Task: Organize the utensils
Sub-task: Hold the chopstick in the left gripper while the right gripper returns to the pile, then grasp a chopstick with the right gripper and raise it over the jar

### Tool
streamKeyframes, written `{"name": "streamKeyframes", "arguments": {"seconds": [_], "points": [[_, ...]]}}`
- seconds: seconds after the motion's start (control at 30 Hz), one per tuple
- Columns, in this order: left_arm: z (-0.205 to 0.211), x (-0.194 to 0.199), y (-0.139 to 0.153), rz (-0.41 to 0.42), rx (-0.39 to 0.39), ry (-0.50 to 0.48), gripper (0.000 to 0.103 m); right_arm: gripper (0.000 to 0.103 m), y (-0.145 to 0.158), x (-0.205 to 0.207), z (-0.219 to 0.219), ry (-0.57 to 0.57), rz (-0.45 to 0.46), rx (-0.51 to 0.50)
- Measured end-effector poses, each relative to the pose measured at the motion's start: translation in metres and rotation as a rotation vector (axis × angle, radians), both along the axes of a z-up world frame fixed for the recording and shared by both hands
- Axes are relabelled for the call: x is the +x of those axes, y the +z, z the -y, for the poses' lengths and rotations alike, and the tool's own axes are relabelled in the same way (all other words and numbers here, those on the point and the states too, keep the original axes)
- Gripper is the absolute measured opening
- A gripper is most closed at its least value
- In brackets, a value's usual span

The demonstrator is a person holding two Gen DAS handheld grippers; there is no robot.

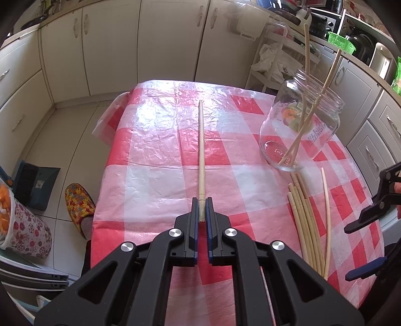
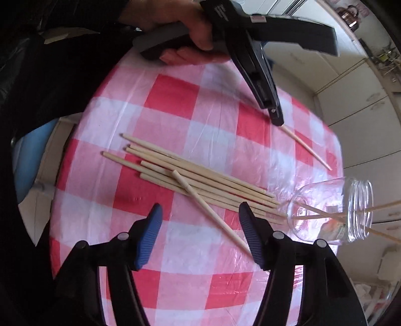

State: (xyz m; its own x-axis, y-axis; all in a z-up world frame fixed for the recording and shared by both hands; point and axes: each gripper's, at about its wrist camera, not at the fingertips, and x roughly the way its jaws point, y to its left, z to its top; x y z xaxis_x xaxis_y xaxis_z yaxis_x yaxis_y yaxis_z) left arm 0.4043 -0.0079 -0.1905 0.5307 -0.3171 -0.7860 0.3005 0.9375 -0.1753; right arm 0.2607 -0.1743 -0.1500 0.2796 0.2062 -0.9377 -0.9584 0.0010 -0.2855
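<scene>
Now, with our left gripper [image 1: 201,209] pinching one chopstick [image 1: 201,148] by its end and our right gripper [image 2: 200,235] spread, we should tilt it upright before lowering it into the jar [image 1: 300,125]

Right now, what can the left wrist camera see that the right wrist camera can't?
Only the left wrist view shows a flowery slipper and a dustpan on the floor, plus a green basket on the counter.

Only the right wrist view shows the hand holding the left gripper, and a blue thing beside the table.

Both show the glass jar with two chopsticks inside, the chopstick pile on the checked tablecloth, the one chopstick in the left gripper, and the open right gripper.
</scene>
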Motion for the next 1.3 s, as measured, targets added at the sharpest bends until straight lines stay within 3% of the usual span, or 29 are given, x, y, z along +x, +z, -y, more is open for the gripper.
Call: {"name": "streamKeyframes", "arguments": {"seconds": [0.07,0.4,0.5,0.63,0.73,0.87,1.0,1.1,1.2,1.3], "points": [[-0.003,0.001,-0.001,-0.004,-0.015,0.003,0.005,0.06,-0.001,0.008,-0.001,0.014,-0.016,-0.012],[-0.007,0.002,-0.001,-0.014,-0.066,0.002,0.005,0.024,-0.022,0.03,-0.025,0.153,-0.184,-0.185],[-0.007,0.002,-0.001,-0.016,-0.066,0.002,0.005,0.007,-0.021,0.042,-0.03,0.102,-0.196,-0.212],[-0.007,0.001,0.002,-0.014,-0.06,0.005,0.005,0.006,-0.019,0.051,-0.025,0.001,-0.232,-0.175],[-0.01,-0.001,0.006,-0.005,-0.066,0.015,0.005,0.006,0.002,0.061,-0.009,-0.164,-0.273,-0.001],[-0.011,-0.006,0.008,-0.005,-0.06,0.017,0.005,0.006,0.054,0.081,0.025,-0.456,-0.25,0.382],[-0.01,-0.01,0.01,-0.008,-0.048,0.017,0.005,0.006,0.121,0.097,0.066,-0.719,-0.084,0.839],[-0.01,-0.013,0.01,-0.012,-0.049,0.024,0.005,0.006,0.155,0.112,0.086,-0.854,0.034,1.098],[-0.01,-0.017,0.011,-0.016,-0.055,0.028,0.005,0.006,0.167,0.128,0.088,-0.956,0.164,1.219],[-0.01,-0.021,0.012,-0.014,-0.062,0.03,0.005,0.006,0.163,0.147,0.085,-1.028,0.229,1.285]]}}
